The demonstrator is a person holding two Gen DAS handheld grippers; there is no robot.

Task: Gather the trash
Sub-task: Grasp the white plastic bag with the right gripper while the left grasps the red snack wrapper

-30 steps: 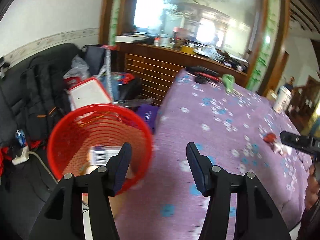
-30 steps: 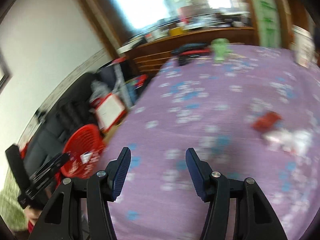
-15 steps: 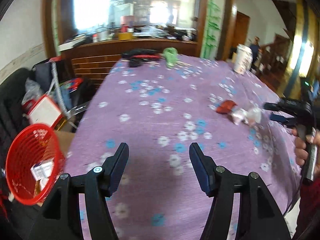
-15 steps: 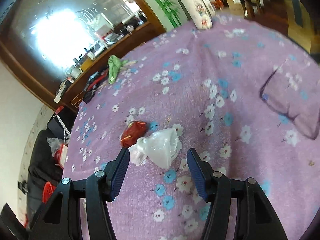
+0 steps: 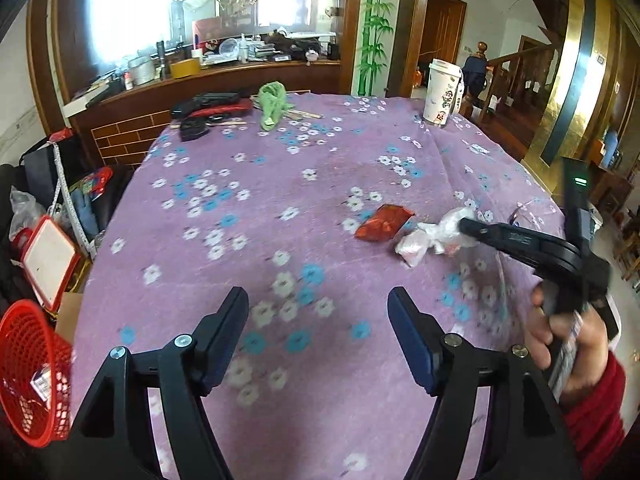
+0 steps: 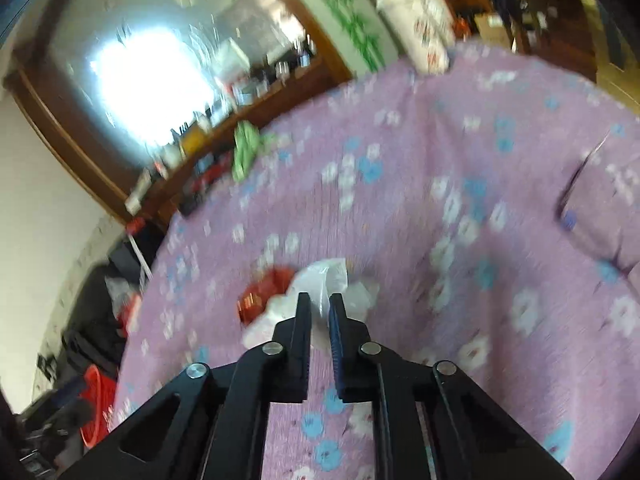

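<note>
Pinching crumpled white plastic bag [image 6: 326, 280] in right gripper [image 6: 320, 308]; left gripper [image 5: 318, 320] opening, empty. Next: carrying to red basket [image 5: 28, 372], far left.

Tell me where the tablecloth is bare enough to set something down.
Bare cloth runs from the left claw up the middle to the green rag. Crowded: the far edge, with that rag, black cases and a cup; and the right, where the red wrapper lies beside the white bag pinched in the right claw.
</note>
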